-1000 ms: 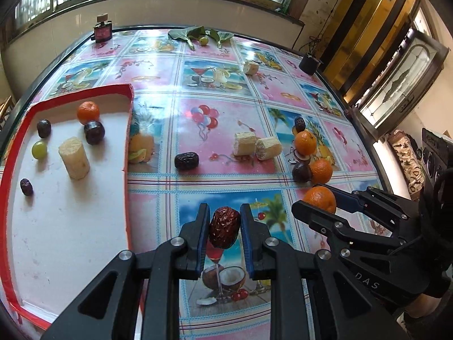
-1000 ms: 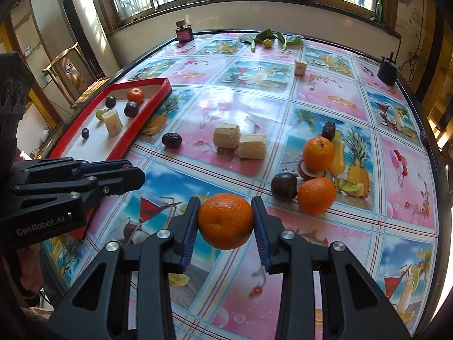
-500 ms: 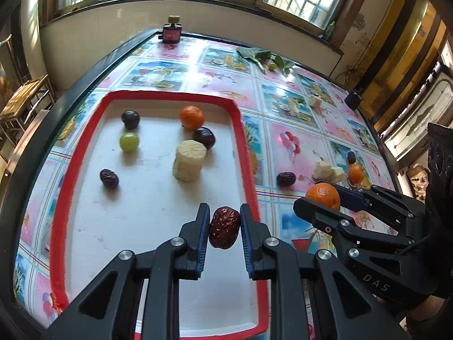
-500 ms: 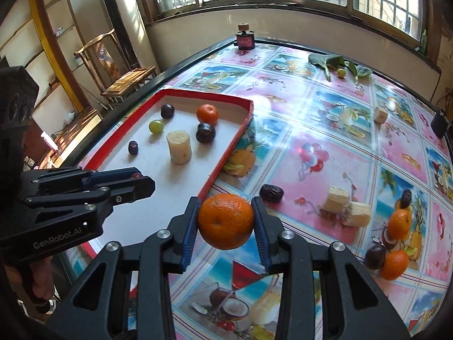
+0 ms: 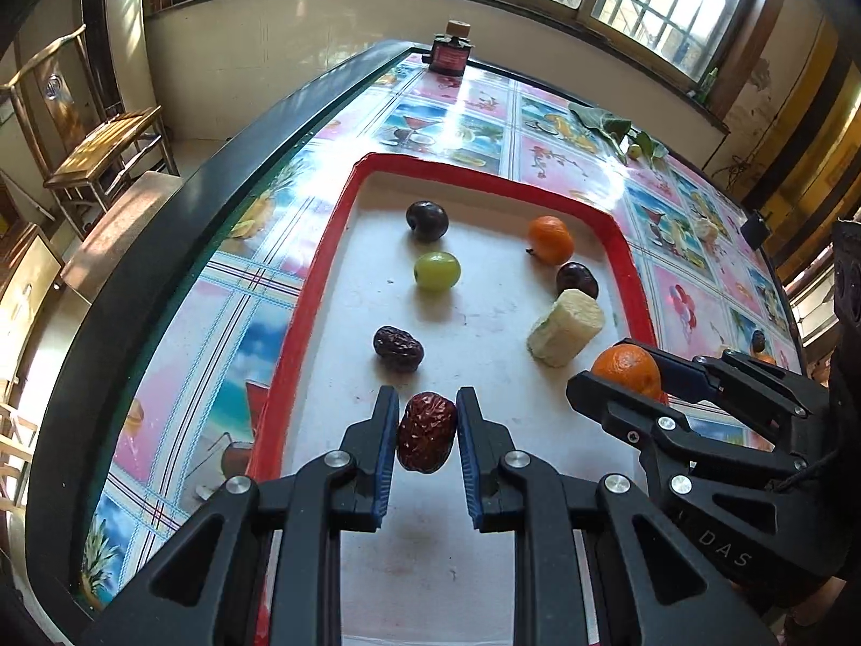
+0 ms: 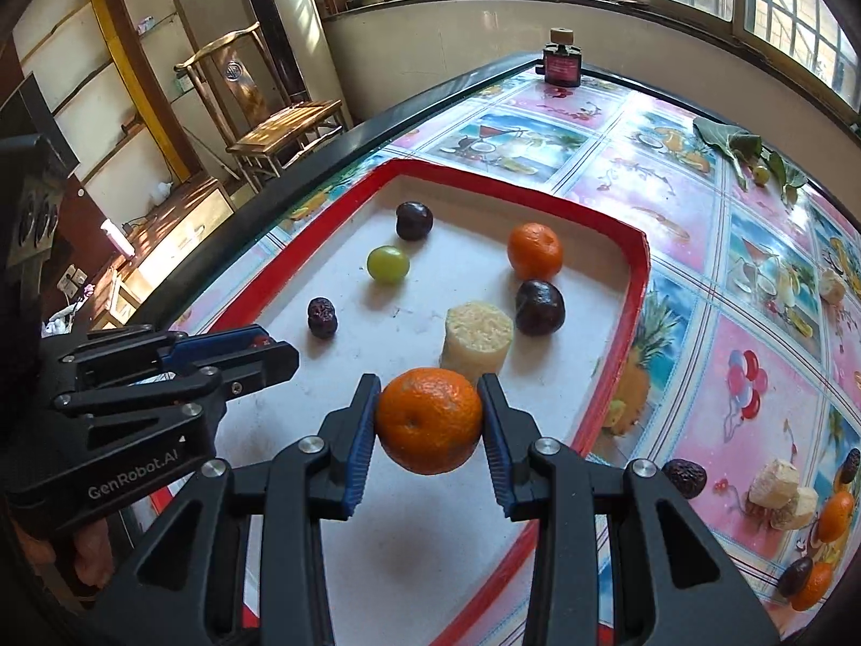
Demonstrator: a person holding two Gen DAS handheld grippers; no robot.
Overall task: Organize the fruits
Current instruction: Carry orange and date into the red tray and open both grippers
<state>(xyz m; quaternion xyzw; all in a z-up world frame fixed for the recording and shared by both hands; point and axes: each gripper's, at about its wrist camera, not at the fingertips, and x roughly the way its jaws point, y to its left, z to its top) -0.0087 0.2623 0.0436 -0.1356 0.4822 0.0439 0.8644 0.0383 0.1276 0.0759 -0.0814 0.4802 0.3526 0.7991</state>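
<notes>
The left tool [image 5: 428, 439] pinches a red date [image 5: 427, 439] between its blue pads, up in the air over the near part of the tray [image 5: 301, 323]. The right tool [image 6: 429, 420] pinches an orange [image 6: 429, 420] the same way, also above the tray, close to the near right side.

The tray is white inside with a red rim, and it sits on the table [image 6: 699, 280] near the left edge. Six things lie in it. A dark plum [image 6: 414, 220] is at the far end, with a green grape [image 6: 387, 265] just in front of it. A dark date [image 6: 322, 317] lies nearer, on the left. On the right side are a small orange [image 6: 535, 251], a second plum [image 6: 540, 307] and a pale, round chunk [image 6: 476, 342] — maybe sugar cane, it is hard to tell. The second plum is touching or almost touching the chunk.

More fruit lies on the table, off to the right of the tray: a date [image 6: 684, 478] beside the right tool, two pale chunks [image 6: 783, 490], two oranges [image 6: 834, 517] and a dark plum [image 6: 795, 576]. Far back there are green leaves [image 6: 737, 148] and a little dark red bottle [image 6: 561, 63] — both well away from the tray.
</notes>
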